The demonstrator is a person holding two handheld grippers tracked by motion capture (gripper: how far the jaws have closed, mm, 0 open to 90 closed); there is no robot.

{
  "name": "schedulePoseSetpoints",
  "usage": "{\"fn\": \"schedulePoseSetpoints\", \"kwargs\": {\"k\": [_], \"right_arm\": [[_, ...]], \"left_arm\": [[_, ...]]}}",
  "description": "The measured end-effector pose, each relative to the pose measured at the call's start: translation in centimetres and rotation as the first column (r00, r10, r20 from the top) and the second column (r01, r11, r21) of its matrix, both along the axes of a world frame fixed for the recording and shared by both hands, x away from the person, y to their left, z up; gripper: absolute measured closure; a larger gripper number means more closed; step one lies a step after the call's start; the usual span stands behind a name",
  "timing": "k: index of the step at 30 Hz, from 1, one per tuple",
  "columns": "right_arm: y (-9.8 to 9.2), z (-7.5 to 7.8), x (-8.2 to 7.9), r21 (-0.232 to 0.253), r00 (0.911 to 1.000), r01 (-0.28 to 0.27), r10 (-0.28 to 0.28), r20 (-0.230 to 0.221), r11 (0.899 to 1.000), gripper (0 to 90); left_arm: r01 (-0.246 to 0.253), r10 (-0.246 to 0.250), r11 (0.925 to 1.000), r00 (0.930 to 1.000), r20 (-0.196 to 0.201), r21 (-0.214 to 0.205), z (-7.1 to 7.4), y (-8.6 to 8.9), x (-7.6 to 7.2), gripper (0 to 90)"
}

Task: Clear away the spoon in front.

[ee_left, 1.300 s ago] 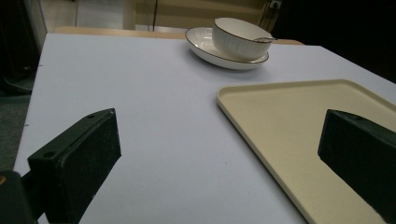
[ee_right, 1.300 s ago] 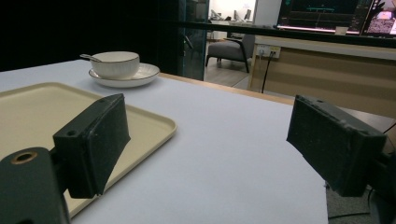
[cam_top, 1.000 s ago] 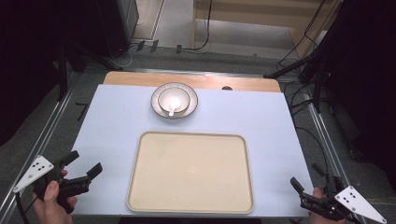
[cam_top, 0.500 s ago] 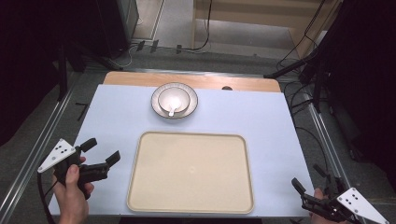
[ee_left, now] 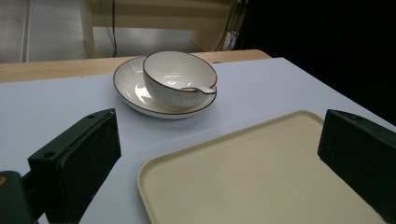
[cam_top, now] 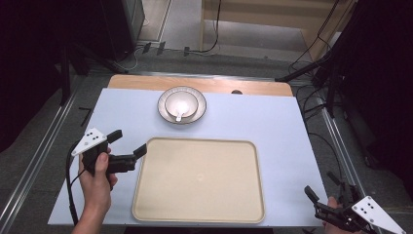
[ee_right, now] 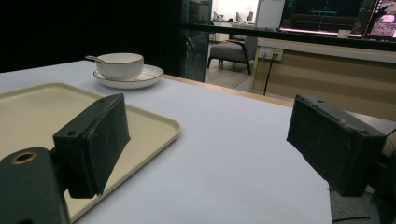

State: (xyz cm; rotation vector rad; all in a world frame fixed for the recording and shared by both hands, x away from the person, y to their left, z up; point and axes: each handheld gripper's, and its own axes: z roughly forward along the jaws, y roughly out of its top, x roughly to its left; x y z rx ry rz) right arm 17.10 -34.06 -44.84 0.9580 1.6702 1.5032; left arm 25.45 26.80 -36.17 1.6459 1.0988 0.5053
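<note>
A pale blue mat (cam_top: 272, 131) covers the wooden table (cam_top: 204, 84); grey floor (cam_top: 185, 19) beyond. Left gripper (cam_top: 127, 143) and right gripper (cam_top: 321, 184) both spread, empty.

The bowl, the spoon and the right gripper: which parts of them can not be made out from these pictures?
- Spoon: its scoop end is hidden inside the bowl in the left gripper view; in the high view it is too small to tell.
- Plate: the bowl covers its middle.
- Right gripper: the bottom edge of the high view cuts off its body and the hand.
</note>
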Motion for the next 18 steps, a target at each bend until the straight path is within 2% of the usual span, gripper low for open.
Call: {"fn": "schedulePoseSetpoints", "kwargs": {"k": [5,11,18], "right_arm": [[0.0,0.0,0.0,0.004,1.0000,-0.001,0.001,-0.005,1.000,12.9],[-0.1,0.0,0.0,0.004,1.0000,0.001,-0.001,-0.004,1.000,12.9],[-0.1,0.0,0.0,0.006,1.0000,0.002,-0.002,-0.002,1.000,12.9]], "left_arm": [[0.004,-0.004,0.9999,0.9999,-0.012,-0.012,-0.1,-1.0,1.3,0.0],[0.015,-0.015,0.9999,0.9995,-0.027,-0.004,-0.3,-2.5,2.7,0.0],[0.015,-0.015,0.9999,0.9992,-0.036,-0.006,-0.4,-3.4,3.8,0.0]]}}
